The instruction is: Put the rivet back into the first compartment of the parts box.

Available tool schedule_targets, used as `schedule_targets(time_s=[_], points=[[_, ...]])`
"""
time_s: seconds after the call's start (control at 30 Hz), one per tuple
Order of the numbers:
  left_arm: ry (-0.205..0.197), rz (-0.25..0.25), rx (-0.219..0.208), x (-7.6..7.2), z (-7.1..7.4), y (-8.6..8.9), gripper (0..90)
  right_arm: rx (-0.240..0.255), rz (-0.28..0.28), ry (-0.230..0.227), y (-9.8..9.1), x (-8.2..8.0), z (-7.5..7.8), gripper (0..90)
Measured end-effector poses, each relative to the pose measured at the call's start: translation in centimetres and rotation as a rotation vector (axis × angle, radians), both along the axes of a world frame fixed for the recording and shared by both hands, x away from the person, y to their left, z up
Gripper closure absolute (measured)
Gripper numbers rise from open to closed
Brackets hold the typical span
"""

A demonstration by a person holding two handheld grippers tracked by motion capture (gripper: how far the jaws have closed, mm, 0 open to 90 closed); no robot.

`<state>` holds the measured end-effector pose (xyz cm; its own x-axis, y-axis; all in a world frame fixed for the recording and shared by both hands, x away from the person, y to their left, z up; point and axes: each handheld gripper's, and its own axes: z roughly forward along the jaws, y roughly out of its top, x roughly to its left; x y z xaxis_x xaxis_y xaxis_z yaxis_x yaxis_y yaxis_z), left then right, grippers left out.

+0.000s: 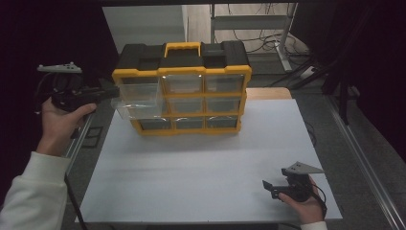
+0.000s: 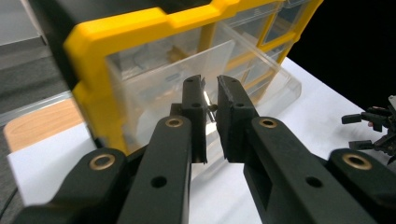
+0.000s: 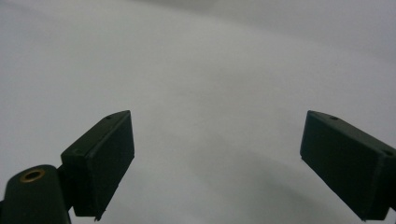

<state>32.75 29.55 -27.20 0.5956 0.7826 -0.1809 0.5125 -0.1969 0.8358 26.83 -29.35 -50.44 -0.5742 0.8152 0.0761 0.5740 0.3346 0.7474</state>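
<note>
High view: drawer (image 1: 139, 103) overhangs organizer (image 1: 182, 88)

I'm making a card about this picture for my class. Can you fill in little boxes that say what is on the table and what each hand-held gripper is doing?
Table: white board
Main thing: yellow and black organizer box, standing upright, with clear drawers
Open drawer: left column clear drawer, pulled partly out
Left hand-held gripper: jaws nearly shut on the drawer's front edge
Right hand-held gripper: jaws wide open, holding nothing, low over the board near the front right
Drawer contents: too blurry to tell
</note>
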Motion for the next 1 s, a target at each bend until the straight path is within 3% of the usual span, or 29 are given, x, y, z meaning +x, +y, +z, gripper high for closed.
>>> schedule_targets(time_s=[0.2,0.27,0.3,0.33,0.37,0.4,0.47,0.5,0.77,0.87,1.0], points=[[0.009,-0.022,0.018,1.4,0.0,-2.1,82.5,0.002,0.004,0.005,0.0,0.2,-0.1,10.2],[-0.012,-0.013,0.027,1.6,-0.1,-2.6,79.7,0.002,0.003,0.000,-0.1,0.3,-0.1,10.2],[-0.012,-0.013,0.027,1.6,-0.1,-2.6,72.3,0.002,0.003,0.000,-0.1,0.3,-0.1,10.2],[-0.046,0.004,0.045,1.5,-0.1,-3.1,58.6,0.001,0.006,-0.002,-0.1,0.3,0.0,10.2],[-0.046,0.004,0.045,1.5,-0.1,-3.1,46.1,0.001,0.006,-0.002,-0.1,0.3,0.0,10.2],[-0.047,0.018,0.049,1.5,0.0,-3.1,46.1,0.000,0.009,-0.003,-0.1,0.4,0.0,10.2],[-0.045,0.018,0.050,1.1,0.0,-3.0,25.5,-0.002,0.014,0.000,0.0,0.5,-0.1,10.2],[-0.045,0.018,0.050,1.1,0.0,-3.0,22.6,-0.002,0.014,0.000,0.0,0.5,-0.1,10.2],[-0.040,0.024,0.025,-1.9,-1.0,-1.5,14.4,-0.007,0.024,-0.003,0.2,0.5,0.0,10.2],[-0.035,0.027,0.015,-3.1,-1.9,-0.7,14.2,-0.015,0.029,-0.005,0.5,0.5,0.0,10.2],[-0.017,0.037,-0.018,-5.0,-4.2,0.5,14.4,-0.021,0.034,-0.003,0.8,0.7,0.0,10.2]])
